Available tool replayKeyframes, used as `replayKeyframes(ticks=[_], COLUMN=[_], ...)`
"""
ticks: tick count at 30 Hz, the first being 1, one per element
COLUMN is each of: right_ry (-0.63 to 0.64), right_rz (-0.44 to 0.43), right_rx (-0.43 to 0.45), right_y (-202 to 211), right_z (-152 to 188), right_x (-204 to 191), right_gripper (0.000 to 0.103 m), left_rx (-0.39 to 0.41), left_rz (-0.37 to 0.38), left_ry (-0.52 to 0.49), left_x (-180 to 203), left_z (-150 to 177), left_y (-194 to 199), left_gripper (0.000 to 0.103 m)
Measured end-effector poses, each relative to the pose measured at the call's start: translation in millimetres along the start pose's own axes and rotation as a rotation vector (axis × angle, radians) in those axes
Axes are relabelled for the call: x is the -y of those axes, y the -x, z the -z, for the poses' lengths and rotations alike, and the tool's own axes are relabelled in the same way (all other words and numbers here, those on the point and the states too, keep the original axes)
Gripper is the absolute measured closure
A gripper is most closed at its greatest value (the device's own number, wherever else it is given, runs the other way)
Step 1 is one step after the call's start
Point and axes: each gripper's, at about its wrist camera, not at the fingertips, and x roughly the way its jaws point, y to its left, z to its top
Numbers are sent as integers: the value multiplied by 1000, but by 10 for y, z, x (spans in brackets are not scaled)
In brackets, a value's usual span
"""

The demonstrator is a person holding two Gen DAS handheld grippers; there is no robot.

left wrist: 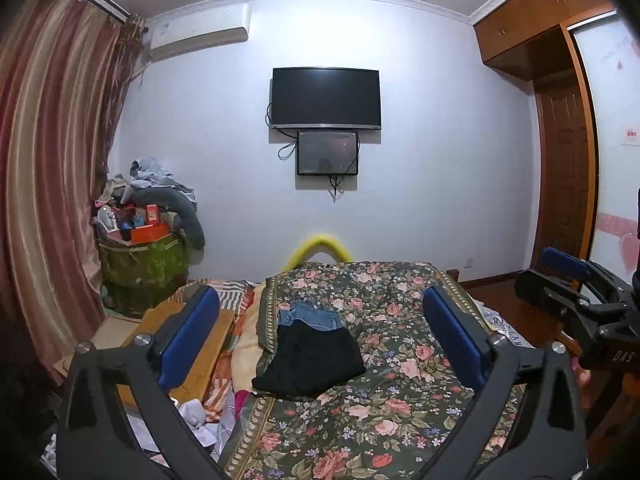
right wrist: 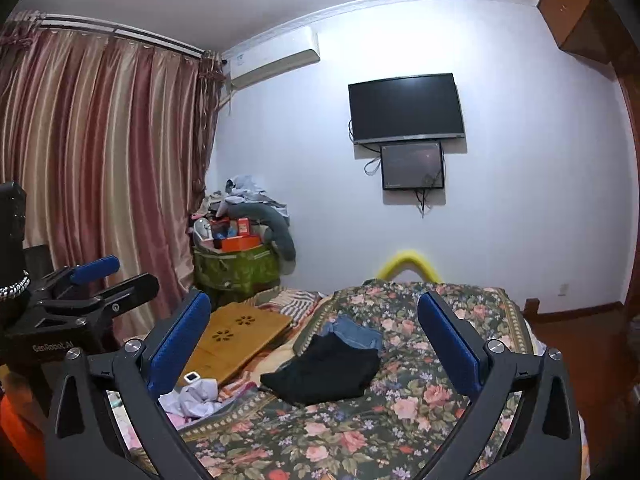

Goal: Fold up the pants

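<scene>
Left wrist view showed the left gripper [left wrist: 320,320] spread wide and empty at the bottom of the frame; the right gripper [right wrist: 314,322] likewise. Beyond, folded black pants [left wrist: 310,360] lay mid-frame on the floral bed [left wrist: 400,420], jeans [left wrist: 312,318] behind.

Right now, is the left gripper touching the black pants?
Apart. The left wrist view shows the left gripper open, raised off the bed, black pants lying folded beyond its pads.

Home bedroom; floral-quilted bed [left wrist: 400,400]; wall TV [left wrist: 326,98]; curtains [right wrist: 100,160]; wooden wardrobe [left wrist: 532,20]
</scene>
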Motion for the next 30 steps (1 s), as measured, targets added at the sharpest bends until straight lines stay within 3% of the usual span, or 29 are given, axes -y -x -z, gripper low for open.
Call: replayKeyframes(ticks=[30], right_ry=[-4], right_rz=[27], right_rx=[-26], right_y=[100], right_z=[87], right_x=[75], right_gripper=[0], left_rx=[-32], left_rz=[18], left_ry=[1], left_x=[70], left_z=[77], left_y=[-86], left_gripper=[0])
